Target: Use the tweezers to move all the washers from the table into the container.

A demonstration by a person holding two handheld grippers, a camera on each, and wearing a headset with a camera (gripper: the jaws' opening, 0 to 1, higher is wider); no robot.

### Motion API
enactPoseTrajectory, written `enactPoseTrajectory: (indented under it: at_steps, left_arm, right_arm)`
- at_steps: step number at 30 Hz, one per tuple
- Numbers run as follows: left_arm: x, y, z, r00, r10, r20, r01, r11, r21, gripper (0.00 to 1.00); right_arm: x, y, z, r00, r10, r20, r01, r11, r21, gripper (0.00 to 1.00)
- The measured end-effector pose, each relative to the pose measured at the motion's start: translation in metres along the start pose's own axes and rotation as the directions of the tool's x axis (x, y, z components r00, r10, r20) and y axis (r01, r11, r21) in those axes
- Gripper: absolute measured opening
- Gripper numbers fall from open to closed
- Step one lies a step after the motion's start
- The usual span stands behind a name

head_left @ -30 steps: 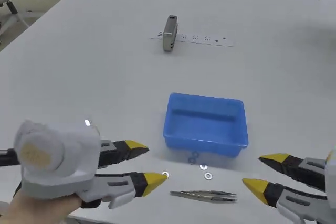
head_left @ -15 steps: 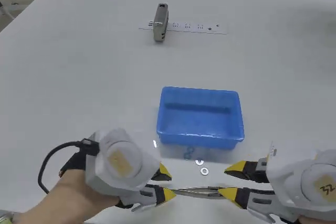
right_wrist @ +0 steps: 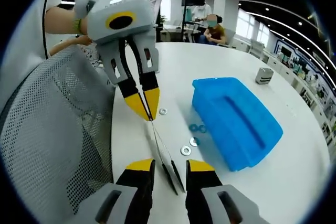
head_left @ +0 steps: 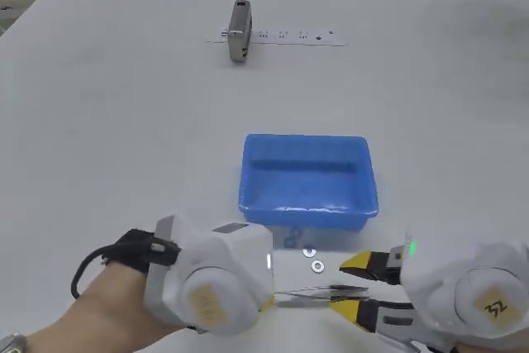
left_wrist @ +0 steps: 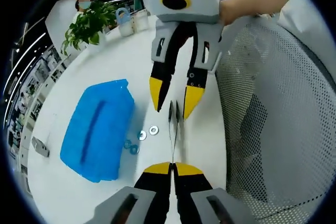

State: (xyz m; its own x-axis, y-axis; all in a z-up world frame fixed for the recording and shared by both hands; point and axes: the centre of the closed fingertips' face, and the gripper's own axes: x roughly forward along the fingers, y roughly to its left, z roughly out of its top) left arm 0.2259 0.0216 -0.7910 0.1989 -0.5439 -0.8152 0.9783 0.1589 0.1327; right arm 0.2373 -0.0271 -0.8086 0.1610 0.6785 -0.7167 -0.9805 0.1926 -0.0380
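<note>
The left gripper [left_wrist: 172, 168] has its fingers shut tight on the joined end of the tweezers [left_wrist: 172, 132]. The right gripper [right_wrist: 169, 167] has its fingers apart, one on each side of the tweezers' two thin arms. Just past them lie the washers [head_left: 318, 266] on the white worktop [head_left: 124, 121], two silver and two blue, right beside the blue container [head_left: 306, 204]. Far off sits a power strip [head_left: 289, 37] with a grey plug [head_left: 240, 31].
</note>
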Motion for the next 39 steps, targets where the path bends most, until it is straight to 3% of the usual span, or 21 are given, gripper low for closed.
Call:
enactPoseTrajectory:
  at_steps: [5,11,17,20,22,29,37,39]
  left_arm:
    - [-0.032,0.004,0.029,0.9967,0.029,0.075,-0.029,1.000,0.006,0.00]
    - [-0.049,0.005,0.049,0.9929,0.024,0.117,-0.027,0.999,0.027,0.00]
    - [-0.048,0.010,0.051,0.9945,0.001,0.105,-0.006,0.999,0.045,0.00]
    - [-0.048,0.011,0.053,0.9951,-0.019,0.097,0.014,0.999,0.049,0.00]
    - [-0.049,0.015,0.054,0.9958,-0.014,0.091,0.009,0.998,0.060,0.00]
    - [-0.051,0.030,0.060,0.9951,-0.011,0.098,0.006,0.999,0.051,0.00]
    - [-0.039,0.031,0.063,0.9951,-0.058,0.080,0.055,0.998,0.043,0.00]
    - [-0.038,0.032,0.069,0.9915,-0.074,0.107,0.072,0.997,0.024,0.00]
  right_arm:
    - [0.000,0.005,0.007,0.9998,0.014,0.011,-0.014,0.998,-0.067,0.15]
    - [0.004,0.002,0.019,0.9986,0.027,0.044,-0.023,0.996,-0.084,0.09]
    - [0.014,0.008,0.037,0.9930,0.077,0.089,-0.067,0.992,-0.110,0.14]
    - [0.018,0.001,0.038,0.9958,0.064,0.065,-0.054,0.987,-0.154,0.06]
    - [0.017,-0.002,0.042,0.9939,0.078,0.079,-0.070,0.992,-0.106,0.06]
    - [0.015,-0.015,0.048,0.9914,0.043,0.123,-0.036,0.997,-0.061,0.06]
    - [0.018,-0.016,0.038,0.9917,0.051,0.118,-0.049,0.999,-0.018,0.07]
    - [0.017,-0.018,0.038,0.9903,0.046,0.131,-0.046,0.999,-0.002,0.07]
